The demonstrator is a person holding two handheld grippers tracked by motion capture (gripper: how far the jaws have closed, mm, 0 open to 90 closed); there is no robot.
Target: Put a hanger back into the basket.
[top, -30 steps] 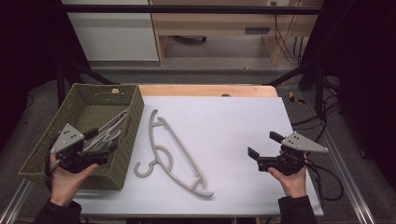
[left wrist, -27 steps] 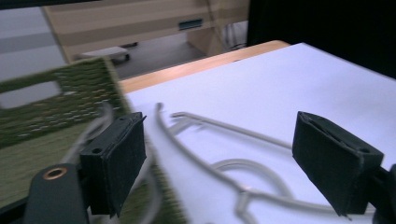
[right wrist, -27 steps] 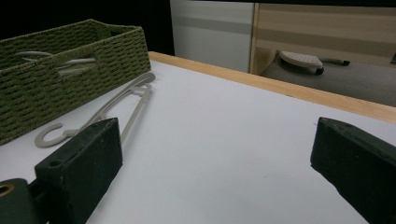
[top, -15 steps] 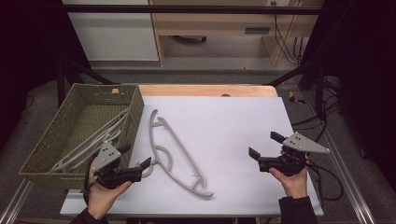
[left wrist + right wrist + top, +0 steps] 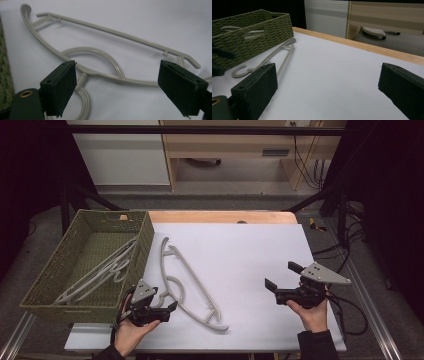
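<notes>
A grey plastic hanger (image 5: 190, 290) lies flat on the white table, its hook end toward the front left. My left gripper (image 5: 167, 302) sits low at the front, just right of the basket and right by the hook. In the left gripper view its jaws (image 5: 117, 63) stand wide open, and the hanger (image 5: 100, 30) with its curved hook lies on the table just beyond and between them, untouched. My right gripper (image 5: 282, 276) hovers open over bare table at the front right; its own view shows open jaws (image 5: 328, 67) with nothing between them.
A green woven basket (image 5: 145, 245) stands at the table's left with several grey hangers (image 5: 107, 270) inside. The right gripper view shows the basket (image 5: 262, 27) and the loose hanger (image 5: 284, 50) at the far left. A wooden strip (image 5: 225, 216) edges the table's far side.
My left gripper has come out from over the basket, moving right and down to the table beside the hanger's hook. The right gripper has stayed put.
</notes>
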